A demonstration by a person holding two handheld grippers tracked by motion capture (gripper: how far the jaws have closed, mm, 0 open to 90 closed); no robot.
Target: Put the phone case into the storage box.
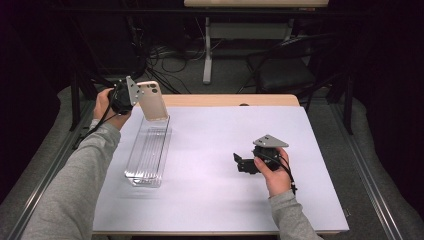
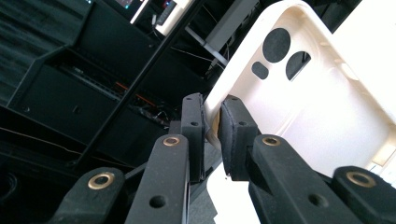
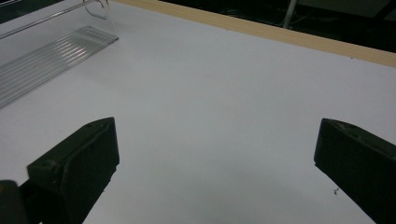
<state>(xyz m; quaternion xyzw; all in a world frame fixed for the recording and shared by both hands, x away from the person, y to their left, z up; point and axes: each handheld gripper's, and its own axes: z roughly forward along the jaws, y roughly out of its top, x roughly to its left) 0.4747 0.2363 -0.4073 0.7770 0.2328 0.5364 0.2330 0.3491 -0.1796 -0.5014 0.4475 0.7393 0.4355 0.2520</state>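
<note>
Cream case (image 1: 153, 101), pinched at its edge by the left gripper (image 2: 212, 133), hangs over the tray (image 1: 148, 156) for lowering; right gripper (image 3: 215, 154) gapes idle.

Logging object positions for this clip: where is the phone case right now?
High view, left side: the phone case is clamped in the left gripper, held above the far end of the clear tray.

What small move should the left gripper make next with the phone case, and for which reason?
Probably lower it a little further, straight down. The left gripper is shut on one edge of the cream phone case, which hangs above the far end of the clear tray, seemingly not yet inside it. The right gripper rests open on the table, apart from the tray, so it does not hinder the move.
</note>
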